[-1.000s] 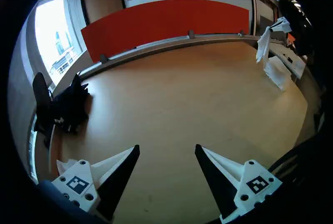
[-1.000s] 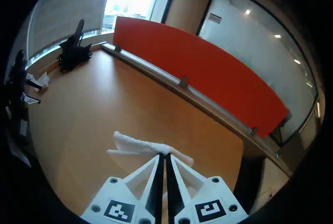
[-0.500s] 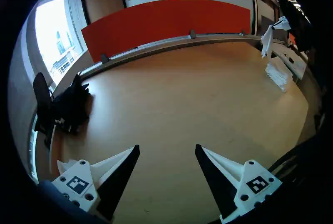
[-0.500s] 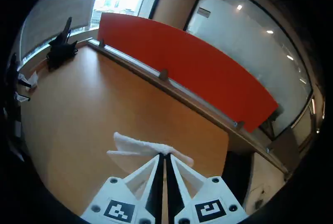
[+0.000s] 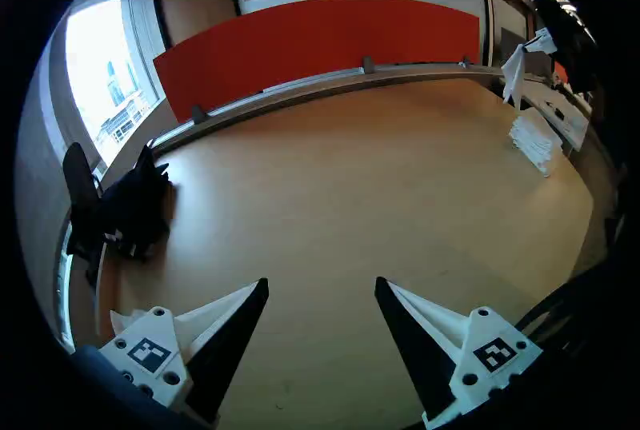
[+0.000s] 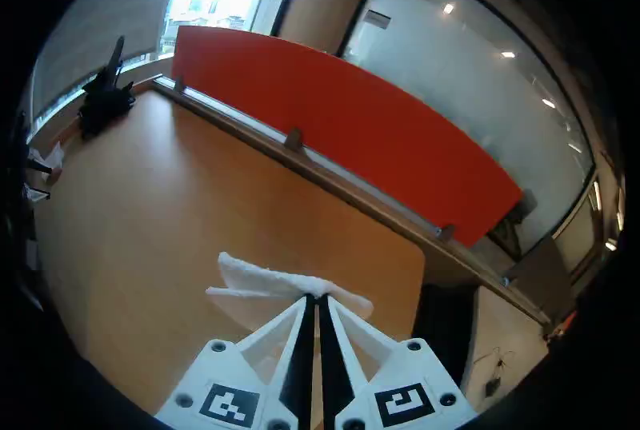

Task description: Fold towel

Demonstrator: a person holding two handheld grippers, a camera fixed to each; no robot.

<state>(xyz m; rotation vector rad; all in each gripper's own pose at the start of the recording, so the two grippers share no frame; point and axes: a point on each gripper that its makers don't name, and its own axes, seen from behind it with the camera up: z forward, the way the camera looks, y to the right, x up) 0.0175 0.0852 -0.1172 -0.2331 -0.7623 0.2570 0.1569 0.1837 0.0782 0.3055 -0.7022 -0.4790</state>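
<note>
A white towel [image 6: 276, 286] hangs above the wooden table [image 6: 160, 214] with my right gripper [image 6: 314, 302] shut on its upper edge. Seen from the left gripper view, that same towel [image 5: 514, 77] dangles far off at the right, held by the distant right gripper [image 5: 544, 42]. Below it lies a stack of folded white towels [image 5: 534, 137] near the table's right edge. My left gripper [image 5: 320, 294] hovers over the bare table [image 5: 360, 190], its fingers wide apart with nothing between them.
A red partition [image 5: 320, 38] with a rail runs along the table's far side. A black bag [image 5: 132, 206] and a dark chair [image 5: 78, 182] sit at the left end by the window. A white rag [image 6: 54, 160] lies near them.
The right gripper has lifted the towel higher off the stack and swung its view rightward. The left gripper has stayed still and open.
</note>
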